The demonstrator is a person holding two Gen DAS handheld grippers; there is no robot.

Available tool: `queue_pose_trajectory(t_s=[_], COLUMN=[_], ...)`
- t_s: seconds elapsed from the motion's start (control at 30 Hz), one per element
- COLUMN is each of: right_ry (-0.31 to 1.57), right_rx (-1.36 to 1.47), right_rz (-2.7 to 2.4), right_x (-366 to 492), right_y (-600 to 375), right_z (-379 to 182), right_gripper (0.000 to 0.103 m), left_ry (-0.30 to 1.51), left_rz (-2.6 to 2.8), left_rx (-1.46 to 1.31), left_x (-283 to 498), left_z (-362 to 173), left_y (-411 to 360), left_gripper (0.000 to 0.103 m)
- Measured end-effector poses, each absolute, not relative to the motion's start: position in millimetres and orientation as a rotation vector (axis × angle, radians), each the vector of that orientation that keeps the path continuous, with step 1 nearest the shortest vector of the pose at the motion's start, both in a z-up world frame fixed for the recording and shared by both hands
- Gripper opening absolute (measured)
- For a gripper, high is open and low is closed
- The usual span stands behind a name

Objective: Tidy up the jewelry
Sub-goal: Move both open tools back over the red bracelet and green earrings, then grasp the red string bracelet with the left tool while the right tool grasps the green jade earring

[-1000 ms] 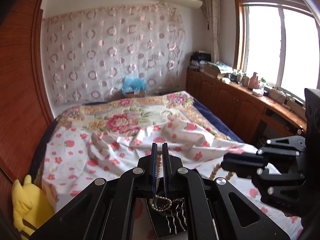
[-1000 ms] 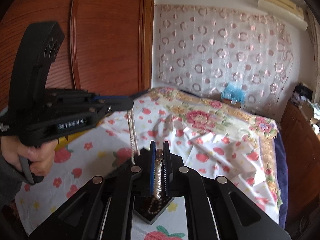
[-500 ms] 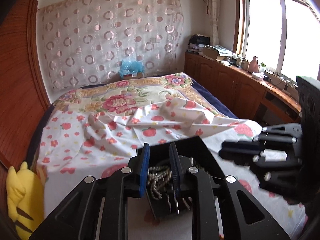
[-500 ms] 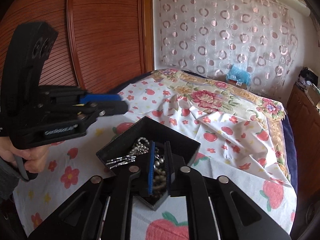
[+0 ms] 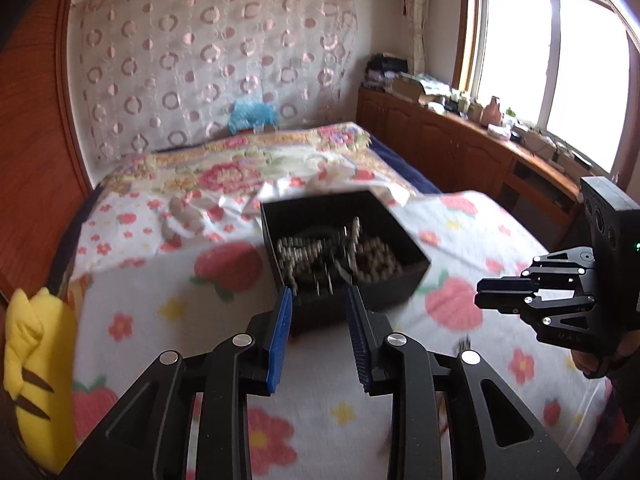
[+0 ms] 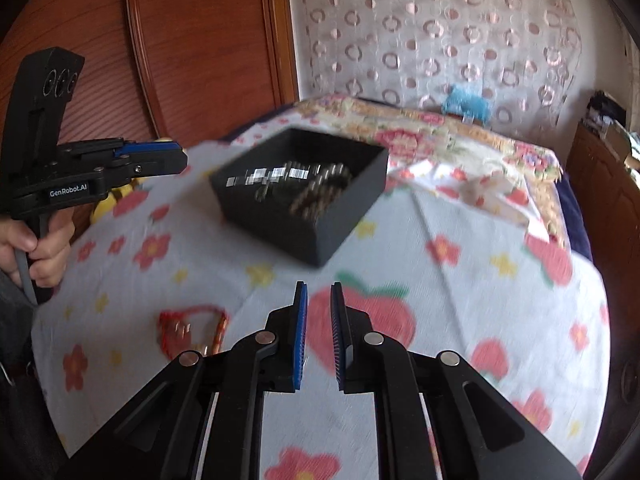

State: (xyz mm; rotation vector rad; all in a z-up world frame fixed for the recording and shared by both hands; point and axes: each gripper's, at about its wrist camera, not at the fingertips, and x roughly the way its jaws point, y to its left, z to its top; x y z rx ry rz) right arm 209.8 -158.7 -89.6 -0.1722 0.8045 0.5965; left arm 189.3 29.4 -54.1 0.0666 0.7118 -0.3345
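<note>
A black open box (image 5: pixel 384 288) (image 6: pixel 280 228) sits on the flowered bedsheet, with pearl strands and silver jewelry (image 5: pixel 340 256) (image 6: pixel 312 188) piled inside. My left gripper (image 5: pixel 318 294) hovers just before the box's near corner; its jaws are opening and nothing is between them. My right gripper (image 6: pixel 319 286) is over the sheet short of the box, its blue pads a narrow gap apart and empty. A red beaded bracelet (image 6: pixel 192 332) lies on the sheet to its left. Each view shows the other gripper from the side: the right gripper (image 5: pixel 480 296) and the left gripper (image 6: pixel 182 160).
A yellow plush toy (image 5: pixel 36 360) lies at the bed's left edge. A blue plush (image 5: pixel 252 114) rests by the patterned curtain at the head. Wooden cabinets (image 5: pixel 460 148) run under the window on the right. A person's hand (image 6: pixel 44 248) grips the left handle.
Both grippers held the pearl strand above the box, lowered it in and let go. Both have drawn back from the box, and their jaws stand apart with the strand lying inside.
</note>
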Motion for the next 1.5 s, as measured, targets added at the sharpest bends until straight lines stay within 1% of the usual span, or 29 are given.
queue_pose_trajectory(t_s=[0.23,0.4,0.47,0.67,0.83,1.0,1.5], right_ry=[0.832,0.848,0.853,0.880,0.866,0.846,0.834], right_rx=[-0.194,-0.238,-0.243,-0.262,-0.303,-0.348,-0.290], right_rz=[0.635,0.633,0.629,0.625,0.607,0.597,0.572], right_x=[187.5,181.9,179.4,176.5,177.0,179.4,188.2], right_y=[-141.6,-130.8,-130.9,-130.5,-123.4,-116.1,-126.2], right_z=[-104.3,-109.2,-110.2,-114.0,-117.5,-119.0,-114.5], right_gripper=[0.013,0.014,0.018,0.019,0.020,0.020,0.018], left_ry=[0.815,0.845,0.851,0.856,0.869,0.873,0.881], left_rz=[-0.356,-0.367,-0.373,-0.387,-0.399,-0.405,-0.432], left_rx=[0.063,0.084,0.081,0.082,0.094,0.097,0.106], left_x=[173.3,164.4,164.2,161.4,160.6,160.1,159.2], left_z=[-90.1,-102.3,-103.5,-104.4,-107.1,-107.3,-107.7], left_y=[25.6,18.0,16.0,8.2,1.7,-1.9,-9.8], left_gripper=[0.026,0.026,0.026,0.027,0.027,0.027,0.027])
